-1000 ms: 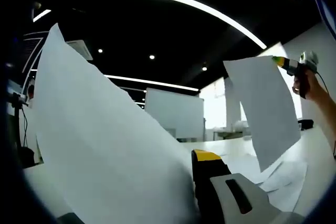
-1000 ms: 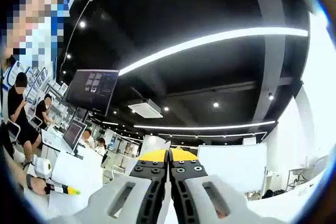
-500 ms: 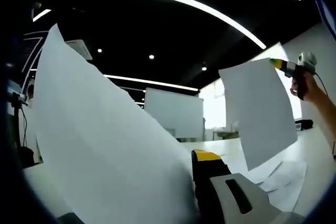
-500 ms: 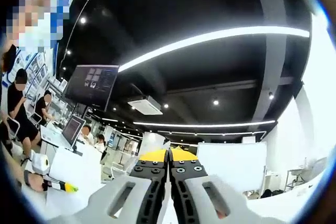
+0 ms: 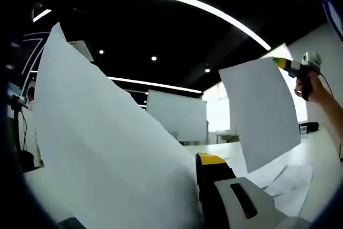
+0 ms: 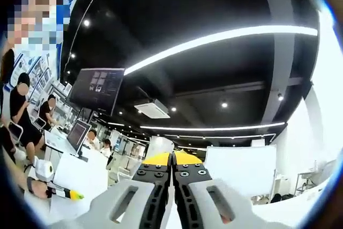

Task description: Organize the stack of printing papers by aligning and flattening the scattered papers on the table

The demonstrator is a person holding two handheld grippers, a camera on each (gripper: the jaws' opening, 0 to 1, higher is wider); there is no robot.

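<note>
Both sheets are up in the air, so I read this as the gathering step, with squaring and flattening on the pile not yet done. In the left gripper view my left hand-held gripper [image 5: 214, 186] has a large white sheet of printing paper [image 5: 107, 143] rising from beside its yellow-tipped jaw. The paper hides the other jaw, so I take it the jaws are clamped on the lower edge, though the pinch itself is covered. That sheet stands steeply, its long axis running up and to the left toward a raised corner, its face bowed a little.

Over on the right of the same view, my right hand-held gripper [image 5: 297, 68] pinches the top corner of a second white sheet [image 5: 262, 113]. It hangs below the grip with its long axis pointing down at the pale surface [image 5: 327, 148], the lower edge just above or touching the loose flat sheets [image 5: 292, 183] lying there; I can't tell which.

In the right gripper view that gripper's jaws [image 6: 172, 178] are pressed together, and a sliver of white shows between them, edge-on.

Off to the left there, the left hand-held gripper holds its sheet up beside a hand [image 6: 37, 189].

Next, I judge, the two sheets want bringing together, faces parallel and edges matched, then lowering onto the flat pile and pressing down. A corner hold lets a hanging sheet swing, so I'd go slowly.
</note>
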